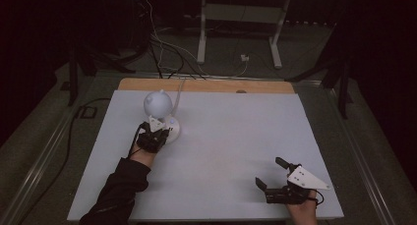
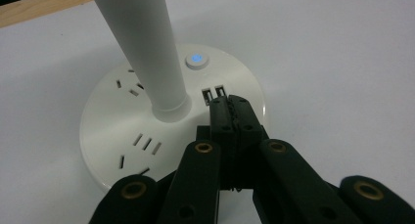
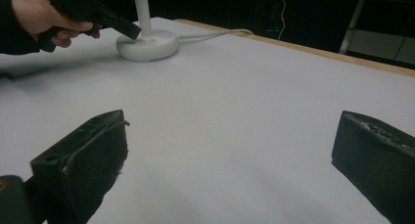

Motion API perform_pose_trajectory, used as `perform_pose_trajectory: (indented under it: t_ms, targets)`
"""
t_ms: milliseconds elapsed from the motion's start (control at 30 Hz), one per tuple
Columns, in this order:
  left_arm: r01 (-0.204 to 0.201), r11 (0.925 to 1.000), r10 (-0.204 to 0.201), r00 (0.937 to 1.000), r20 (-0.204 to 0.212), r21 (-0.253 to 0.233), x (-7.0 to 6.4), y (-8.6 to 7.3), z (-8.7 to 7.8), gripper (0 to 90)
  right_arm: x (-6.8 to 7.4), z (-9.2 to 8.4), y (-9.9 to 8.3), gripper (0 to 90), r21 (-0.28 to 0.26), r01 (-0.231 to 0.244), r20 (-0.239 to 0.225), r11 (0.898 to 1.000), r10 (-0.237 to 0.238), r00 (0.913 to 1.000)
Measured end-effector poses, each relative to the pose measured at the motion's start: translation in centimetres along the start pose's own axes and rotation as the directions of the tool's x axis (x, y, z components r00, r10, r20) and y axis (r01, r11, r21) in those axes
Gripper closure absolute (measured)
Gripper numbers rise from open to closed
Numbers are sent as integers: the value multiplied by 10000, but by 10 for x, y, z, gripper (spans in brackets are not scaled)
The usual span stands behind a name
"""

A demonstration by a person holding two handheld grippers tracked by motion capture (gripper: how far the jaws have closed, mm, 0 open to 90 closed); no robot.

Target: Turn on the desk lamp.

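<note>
A white desk lamp stands at the table's left, with a round head [image 1: 158, 103] on a stem [image 2: 147, 53]. Its round base [image 2: 107, 136] carries socket slots, two USB ports [image 2: 214, 93] and a button lit blue [image 2: 196, 60]. My left gripper [image 2: 230, 104] is shut with nothing between its jaws. Its tips rest over the base just short of the USB ports, right of the stem. In the high view the left gripper [image 1: 162, 131] sits at the base's near side. My right gripper [image 1: 269, 171] stands open and empty near the front right edge, its wide-apart black fingers [image 3: 93, 155] low over bare board.
The white board [image 1: 231, 131] covers a wooden table whose far edge [image 1: 206, 85] shows. The lamp's cable [image 3: 210, 35] runs off the back edge. Beyond the table are floor cables [image 1: 162, 53] and a white stand [image 1: 241, 14]. A sleeved forearm [image 1: 120, 185] lies at the front left.
</note>
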State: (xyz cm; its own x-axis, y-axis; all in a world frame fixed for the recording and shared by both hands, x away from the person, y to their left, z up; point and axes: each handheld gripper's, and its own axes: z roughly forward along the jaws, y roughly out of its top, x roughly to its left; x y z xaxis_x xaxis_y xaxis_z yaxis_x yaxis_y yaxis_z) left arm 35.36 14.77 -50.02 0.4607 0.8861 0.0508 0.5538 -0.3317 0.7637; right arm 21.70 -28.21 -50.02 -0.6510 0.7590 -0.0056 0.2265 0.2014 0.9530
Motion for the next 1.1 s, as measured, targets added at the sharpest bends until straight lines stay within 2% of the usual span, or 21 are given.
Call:
perform_pose_trajectory:
  t_ms: [567,1100]
  targets:
    - [20,10000,-20,10000,65,3,2,-2,3,900,0,0,0,0,5,-18,-36,10000,18,10000]
    - [-296,9995,296,9996,-9,-66,-1,-3,4,900,0,1,0,0,56,-39,-59,10000,40,10000]
